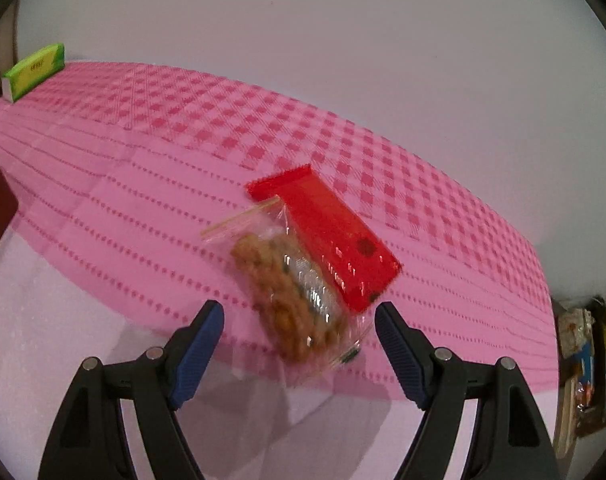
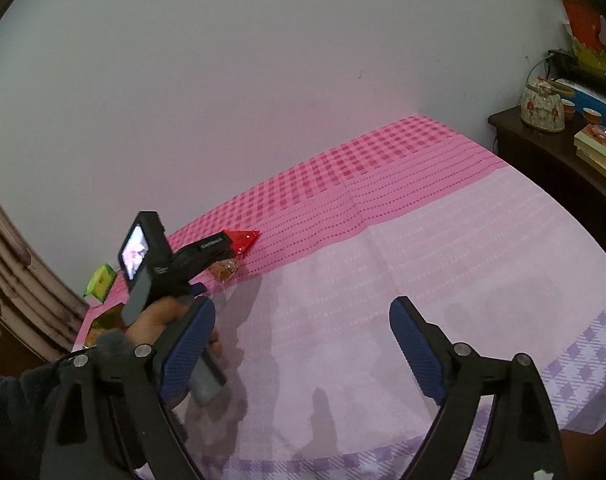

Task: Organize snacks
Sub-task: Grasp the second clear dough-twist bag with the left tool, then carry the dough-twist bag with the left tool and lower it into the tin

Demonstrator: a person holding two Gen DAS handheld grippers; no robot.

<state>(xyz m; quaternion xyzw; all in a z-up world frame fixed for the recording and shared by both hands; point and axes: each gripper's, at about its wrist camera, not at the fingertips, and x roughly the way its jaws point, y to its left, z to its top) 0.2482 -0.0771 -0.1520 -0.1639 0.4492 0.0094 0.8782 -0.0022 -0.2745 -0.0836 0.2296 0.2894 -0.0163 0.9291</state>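
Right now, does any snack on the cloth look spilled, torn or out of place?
Nothing spilled or torn. The clear bag lies partly on the red packet, both askew; the green box sits apart at the far corner.

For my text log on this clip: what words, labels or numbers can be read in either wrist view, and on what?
None can be read.
Green box: dark print on its top, too blurred to read.
Red packet: markings, blurred.
Left gripper: small white print on its body, too small to read.
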